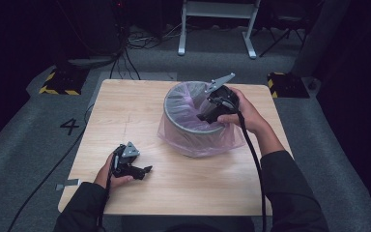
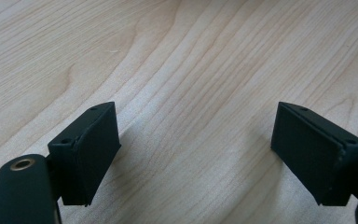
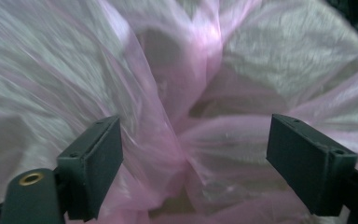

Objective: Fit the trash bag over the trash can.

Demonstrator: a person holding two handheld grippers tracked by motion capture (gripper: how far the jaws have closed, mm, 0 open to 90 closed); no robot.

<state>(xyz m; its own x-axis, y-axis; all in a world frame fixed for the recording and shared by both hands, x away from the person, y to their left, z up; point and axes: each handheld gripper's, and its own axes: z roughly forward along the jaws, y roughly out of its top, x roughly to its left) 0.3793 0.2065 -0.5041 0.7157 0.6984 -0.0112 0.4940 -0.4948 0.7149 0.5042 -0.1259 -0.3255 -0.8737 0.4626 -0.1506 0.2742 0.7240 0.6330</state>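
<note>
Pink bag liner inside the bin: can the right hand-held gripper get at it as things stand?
Probably yes. The right hand-held gripper is over the bin with jaws open, and the pink bag liner lies just ahead with nothing between.

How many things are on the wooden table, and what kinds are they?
Grey bin: 1
Pink plastic bag lining the bin: 1
Claws: 2, the left claw open over the table, the right claw open at the bag inside the bin
Total: 4

Lab (hazard-striped blocks (image 1: 58, 83), floor cables (image 1: 125, 63))
</note>
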